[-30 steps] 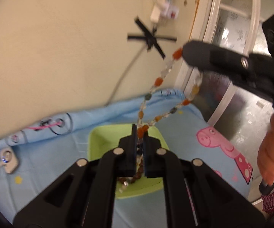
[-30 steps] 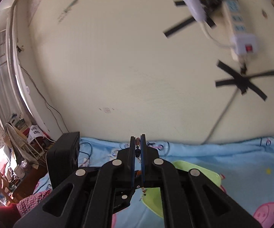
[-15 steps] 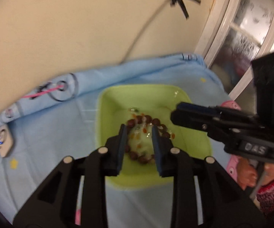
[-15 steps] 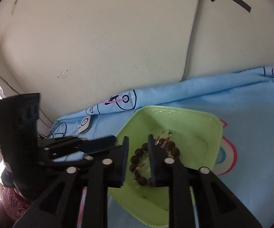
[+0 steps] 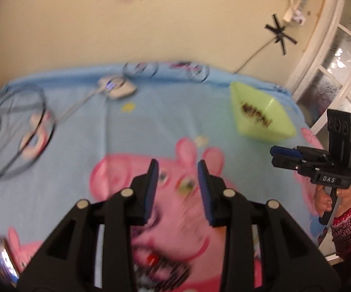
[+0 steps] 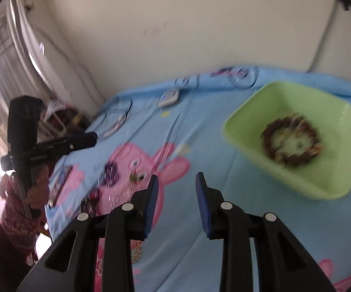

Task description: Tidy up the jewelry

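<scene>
L wrist view, L→R:
- cable (image 5: 12, 131): dark loop, left edge, lying on blue cartoon sheet (image 5: 151, 121)
- white device (image 5: 117, 88): upper centre-left, near wall, on sheet
- left tongs (image 5: 177, 185): bottom centre, fingers apart, nothing between; blurred pink pig print under them
- small bead (image 5: 187, 185): greenish blob on sheet, seen in the gap betw fingers, too blurred to ID
- dark jewelry (image 5: 162, 271): blurred dark/red cluster at bottom edge betw the finger arms
- green tray (image 5: 280, 126): upper right, on sheet
- bead bracelet (image 5: 255, 115): brown beads, inside tray
- right tongs (image 5: 274, 154): right edge, seen side-on, open/shut – can't tell here

R wrist view, L→R:
- left tongs (image 6: 93, 137): left edge, side-on, held by hand (image 6: 37, 182) w/ red patterned sleeve
- dark jewelry (image 6: 110, 174): blurred purple/dark pieces, lower left on the pig print
- right tongs (image 6: 176, 194): bottom centre, fingers apart, empty, over sheet (image 6: 199, 126)
- green tray (image 6: 243, 119): right of centre
- bead bracelet (image 6: 291, 143): ring of brown beads w/ lighter strand mixed in, lies in tray bottom, well apart from both tongs
</scene>
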A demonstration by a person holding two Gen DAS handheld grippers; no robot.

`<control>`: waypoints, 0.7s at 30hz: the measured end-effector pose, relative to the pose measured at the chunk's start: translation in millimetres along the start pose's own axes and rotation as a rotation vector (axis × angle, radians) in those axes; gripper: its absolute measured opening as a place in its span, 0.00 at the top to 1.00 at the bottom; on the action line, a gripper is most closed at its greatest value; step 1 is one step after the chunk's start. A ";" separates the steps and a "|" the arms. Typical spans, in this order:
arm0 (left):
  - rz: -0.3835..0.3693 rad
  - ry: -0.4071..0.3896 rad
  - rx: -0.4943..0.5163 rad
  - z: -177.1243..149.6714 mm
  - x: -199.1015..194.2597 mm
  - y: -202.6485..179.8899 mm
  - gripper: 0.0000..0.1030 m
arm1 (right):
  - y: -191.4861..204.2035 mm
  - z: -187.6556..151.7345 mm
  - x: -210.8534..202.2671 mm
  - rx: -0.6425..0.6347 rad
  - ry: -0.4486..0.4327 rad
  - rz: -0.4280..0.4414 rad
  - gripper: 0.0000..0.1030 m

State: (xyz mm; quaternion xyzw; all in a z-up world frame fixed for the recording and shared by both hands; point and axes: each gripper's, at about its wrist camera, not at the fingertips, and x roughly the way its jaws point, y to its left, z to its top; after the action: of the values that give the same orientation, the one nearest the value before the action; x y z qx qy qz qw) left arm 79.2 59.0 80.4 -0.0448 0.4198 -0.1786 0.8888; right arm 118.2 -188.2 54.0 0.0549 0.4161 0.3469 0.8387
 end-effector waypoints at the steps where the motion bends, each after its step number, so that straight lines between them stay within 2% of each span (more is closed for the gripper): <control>1: -0.007 0.003 -0.009 -8.9 -0.6 4.1 0.70 | 6.3 -1.0 8.2 -0.013 0.019 0.004 0.93; 3: -0.030 0.017 0.001 -27.3 1.2 3.8 0.70 | 20.5 -2.4 22.7 -0.042 0.053 0.010 0.93; 7: -0.008 0.067 0.134 -45.0 18.1 -19.9 0.70 | 39.0 0.4 50.1 -0.112 0.102 -0.051 0.93; 9: -0.015 0.107 0.164 -48.7 34.0 -26.1 0.70 | 43.6 -1.5 55.1 -0.116 0.127 -0.035 0.93; 11: 0.024 0.143 0.172 -51.2 50.1 -25.9 0.71 | 48.5 -6.6 55.7 -0.128 0.140 -0.005 0.93; 12: 0.017 0.146 0.167 -50.9 56.8 -24.3 0.73 | 53.4 -13.8 55.4 -0.149 0.157 0.019 0.93; 13: -0.005 0.131 0.157 -49.8 56.3 -23.1 0.93 | 56.2 -18.6 57.1 -0.158 0.177 0.032 0.93; 14: -0.006 0.135 0.148 -48.9 58.1 -20.3 0.95 | 60.1 -26.5 58.5 -0.170 0.209 0.044 0.93; 15: 0.025 0.131 0.137 -45.1 61.1 -16.4 0.95 | 65.1 -36.6 57.2 -0.184 0.233 0.074 0.93; 18: 0.049 0.113 0.084 -37.5 61.3 -2.6 0.96 | 80.6 -57.8 42.3 -0.249 0.270 0.161 0.93; 21: 0.037 0.083 0.054 -36.5 50.0 4.5 0.96 | 79.4 -58.8 32.5 -0.248 0.255 0.154 0.93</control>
State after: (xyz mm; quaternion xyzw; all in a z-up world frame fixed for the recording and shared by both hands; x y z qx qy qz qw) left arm 81.9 48.0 19.4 -0.0054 0.4522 -0.1751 0.8745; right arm 45.7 -119.5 24.7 -0.0616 0.4673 0.4631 0.7506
